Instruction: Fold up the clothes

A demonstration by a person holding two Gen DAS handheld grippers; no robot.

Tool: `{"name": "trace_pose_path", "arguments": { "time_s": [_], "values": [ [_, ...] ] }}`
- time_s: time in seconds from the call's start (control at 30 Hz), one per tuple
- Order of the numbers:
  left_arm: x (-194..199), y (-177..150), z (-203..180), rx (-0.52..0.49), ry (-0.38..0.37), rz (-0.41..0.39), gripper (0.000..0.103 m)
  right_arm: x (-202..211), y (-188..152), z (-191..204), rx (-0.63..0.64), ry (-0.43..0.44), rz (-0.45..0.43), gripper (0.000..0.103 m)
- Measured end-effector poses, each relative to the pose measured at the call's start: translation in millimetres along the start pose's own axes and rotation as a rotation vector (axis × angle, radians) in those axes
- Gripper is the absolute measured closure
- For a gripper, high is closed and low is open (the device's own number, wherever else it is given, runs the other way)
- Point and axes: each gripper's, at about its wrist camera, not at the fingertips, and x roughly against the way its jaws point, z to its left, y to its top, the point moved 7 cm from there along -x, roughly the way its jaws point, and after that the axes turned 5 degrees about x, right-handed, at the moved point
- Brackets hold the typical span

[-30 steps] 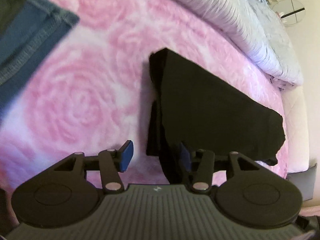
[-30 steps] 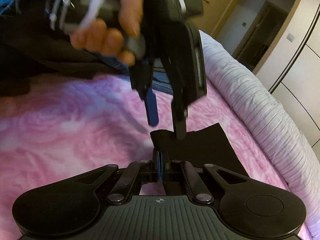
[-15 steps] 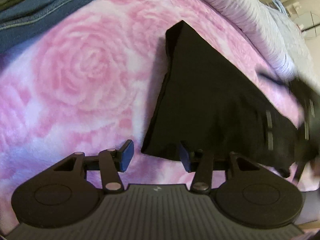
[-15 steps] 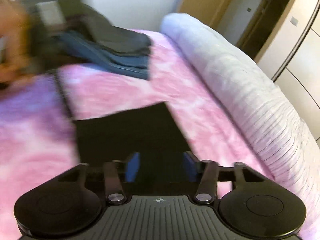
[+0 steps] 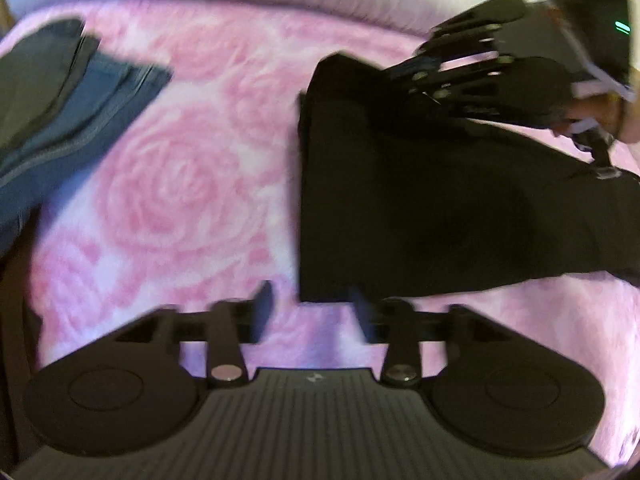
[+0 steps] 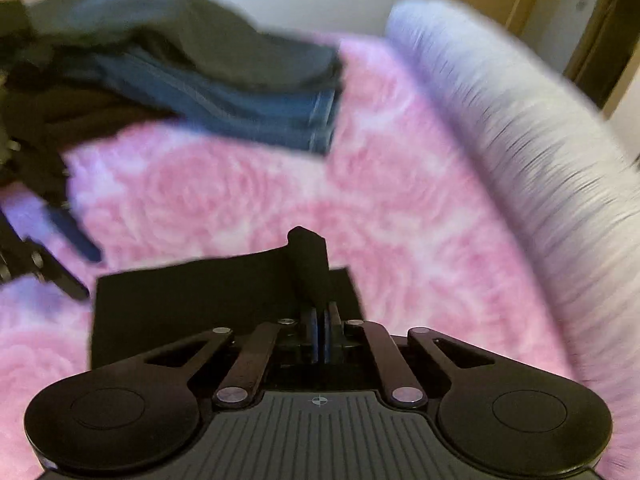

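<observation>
No readable text, labels, brands or numbers anywhere, both views blurred by motion

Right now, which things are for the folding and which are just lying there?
For the folding:
- black garment
- right gripper, shut on a pinch of it
- left gripper, open near its corner

Just lying there:
- pile of jeans and dark clothes
- pink rose blanket
- striped bolster

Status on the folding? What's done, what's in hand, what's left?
Done: folded jeans with a dark grey garment on top sit stacked at the far side of the pink blanket. In hand: the black garment lies partly folded; the right gripper is shut on a raised fold of it, the left gripper open at its near corner. Left: finish this fold, probably stack it.
</observation>
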Motion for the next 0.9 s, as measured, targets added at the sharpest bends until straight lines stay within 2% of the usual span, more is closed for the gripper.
{"name": "trace_pose_path", "arguments": {
  "time_s": [0.03, 0.1, 0.17, 0.23, 0.27, 0.3, 0.37, 0.4, 0.57, 0.63, 0.7, 0.77, 0.9],
  "values": [
    [2, 2, -5, -0.029, -0.022, -0.011, 0.053, 21, -1, 4, 0.004, -0.030, -0.024, 0.102],
    [1, 6, -17, -0.099, -0.057, -0.028, 0.043, 62, -3, 13, 0.013, -0.088, -0.066, 0.102],
    [-1, 11, -33, -0.171, -0.097, -0.049, 0.042, 105, -8, 25, 0.017, -0.139, -0.093, 0.102],
    [-2, 18, -51, -0.214, -0.173, -0.069, 0.044, 145, -15, 32, -0.004, -0.184, -0.107, 0.102],
    [1, 20, -61, -0.225, -0.220, -0.078, 0.054, 163, -19, 36, -0.020, -0.209, -0.108, 0.102],
    [4, 23, -73, -0.236, -0.265, -0.092, 0.079, 180, -23, 39, -0.040, -0.234, -0.105, 0.102],
    [15, 27, -98, -0.257, -0.346, -0.127, 0.101, 208, -30, 44, -0.076, -0.284, -0.087, 0.102],
    [19, 29, -105, -0.257, -0.369, -0.141, 0.103, 219, -34, 46, -0.084, -0.311, -0.072, 0.102],
    [28, 37, -114, -0.201, -0.385, -0.199, 0.103, 256, -43, 37, -0.150, -0.430, -0.021, 0.102],
    [32, 40, -118, -0.178, -0.391, -0.223, 0.103, 255, -40, 21, -0.154, -0.437, -0.028, 0.102],
    [36, 43, -122, -0.156, -0.397, -0.246, 0.103, 240, -29, 2, -0.106, -0.408, -0.053, 0.102],
    [40, 46, -125, -0.133, -0.403, -0.269, 0.103, 205, -10, -15, -0.031, -0.358, -0.079, 0.102],
    [7, 51, -75, 0.013, -0.292, -0.234, 0.103, 103, 24, -38, 0.093, -0.226, -0.102, 0.102]
  ]
}}
